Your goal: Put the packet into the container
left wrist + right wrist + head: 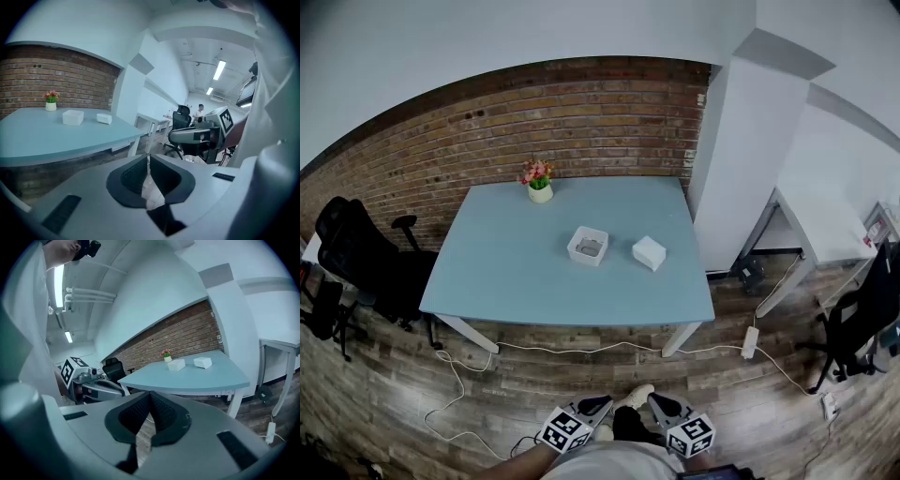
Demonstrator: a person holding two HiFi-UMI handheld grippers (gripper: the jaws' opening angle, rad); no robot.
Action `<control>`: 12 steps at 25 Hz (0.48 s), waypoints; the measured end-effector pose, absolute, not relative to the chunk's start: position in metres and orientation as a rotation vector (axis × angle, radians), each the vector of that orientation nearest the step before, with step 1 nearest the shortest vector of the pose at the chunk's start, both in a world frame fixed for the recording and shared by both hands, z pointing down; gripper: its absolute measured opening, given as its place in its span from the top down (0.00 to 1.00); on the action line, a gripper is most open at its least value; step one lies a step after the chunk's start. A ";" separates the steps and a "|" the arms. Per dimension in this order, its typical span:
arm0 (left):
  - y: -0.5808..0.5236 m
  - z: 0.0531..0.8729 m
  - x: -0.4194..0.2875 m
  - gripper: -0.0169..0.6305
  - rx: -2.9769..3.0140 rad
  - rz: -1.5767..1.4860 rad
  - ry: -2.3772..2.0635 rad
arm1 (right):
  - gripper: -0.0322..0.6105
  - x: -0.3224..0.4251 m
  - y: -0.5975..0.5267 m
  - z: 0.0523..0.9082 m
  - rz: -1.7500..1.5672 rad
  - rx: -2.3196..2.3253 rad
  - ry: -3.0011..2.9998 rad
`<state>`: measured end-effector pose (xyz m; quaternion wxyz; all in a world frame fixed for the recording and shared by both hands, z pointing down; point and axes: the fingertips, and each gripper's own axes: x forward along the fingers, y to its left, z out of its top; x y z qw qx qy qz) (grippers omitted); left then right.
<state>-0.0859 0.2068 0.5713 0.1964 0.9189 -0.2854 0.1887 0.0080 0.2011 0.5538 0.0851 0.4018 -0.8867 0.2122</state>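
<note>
On the blue table stands a white square container, open at the top with something grey inside. Just right of it lies the white packet, apart from the container. Both grippers are held low near the person's body, well short of the table. My left gripper has its jaws shut with nothing between them. My right gripper is likewise shut and empty. Far ahead, the left gripper view shows the container and packet; so does the right gripper view, container and packet.
A small flower pot sits at the table's far edge by the brick wall. Black office chairs stand to the left. A white pillar and a white desk are on the right. Cables and a power strip lie on the wooden floor.
</note>
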 end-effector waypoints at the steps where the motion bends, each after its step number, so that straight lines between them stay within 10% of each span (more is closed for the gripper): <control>1: 0.209 0.570 -0.082 0.93 2.577 0.527 -0.792 | 0.94 0.012 0.204 0.552 0.623 1.209 -2.638; 12: 0.227 0.565 -0.069 0.93 2.606 0.519 -0.749 | 0.94 0.031 0.223 0.539 0.587 1.319 -2.653</control>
